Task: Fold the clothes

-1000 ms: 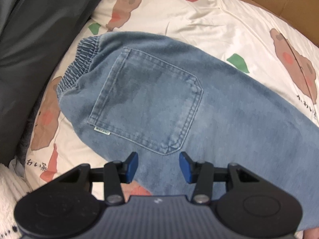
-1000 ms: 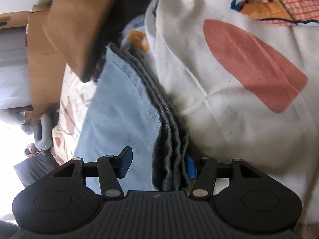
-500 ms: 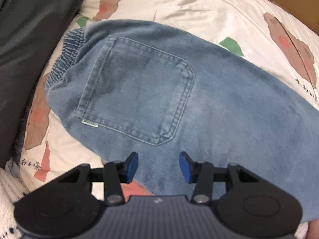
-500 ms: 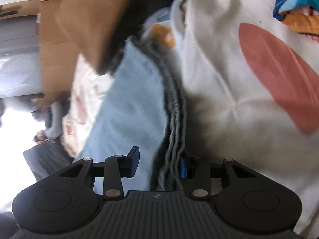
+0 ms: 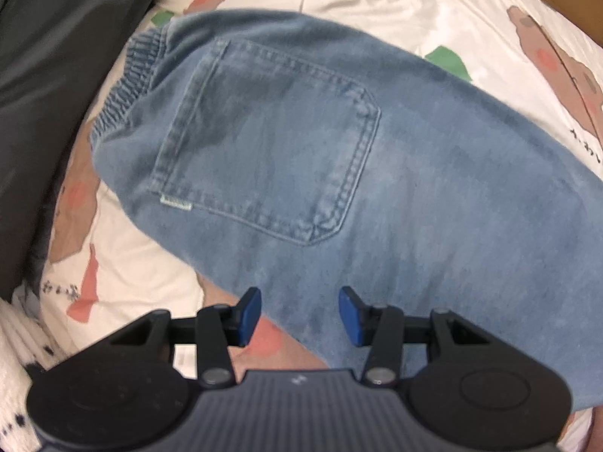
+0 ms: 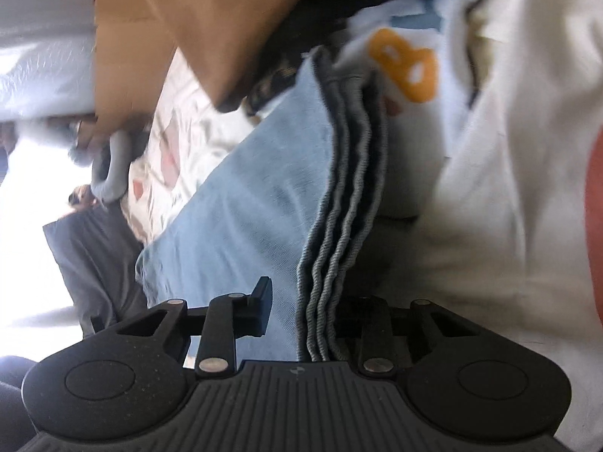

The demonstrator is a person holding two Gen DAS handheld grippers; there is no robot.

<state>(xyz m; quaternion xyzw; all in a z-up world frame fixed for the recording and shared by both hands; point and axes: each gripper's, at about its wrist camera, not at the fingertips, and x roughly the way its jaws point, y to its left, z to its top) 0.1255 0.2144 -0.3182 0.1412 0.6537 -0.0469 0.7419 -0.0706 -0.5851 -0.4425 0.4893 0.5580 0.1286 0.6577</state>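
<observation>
Closing in on the stacked hem edges, the right gripper has been narrowing its jaws; its left pad is not yet touching the cloth and its right pad is hidden behind it. Jeans are growing larger in the left view. Left gripper is hovering open over their near edge. Jeans are lying on the printed bedsheet, already folded leg on leg. Crosswise folds are still pending. Long axis is running from the elastic waistband at 10 o'clock toward 4 o'clock.

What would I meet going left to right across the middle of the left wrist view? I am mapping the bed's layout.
Dark grey fabric → elastic waistband → back pocket → plain denim of the jeans → printed bedsheet.
</observation>
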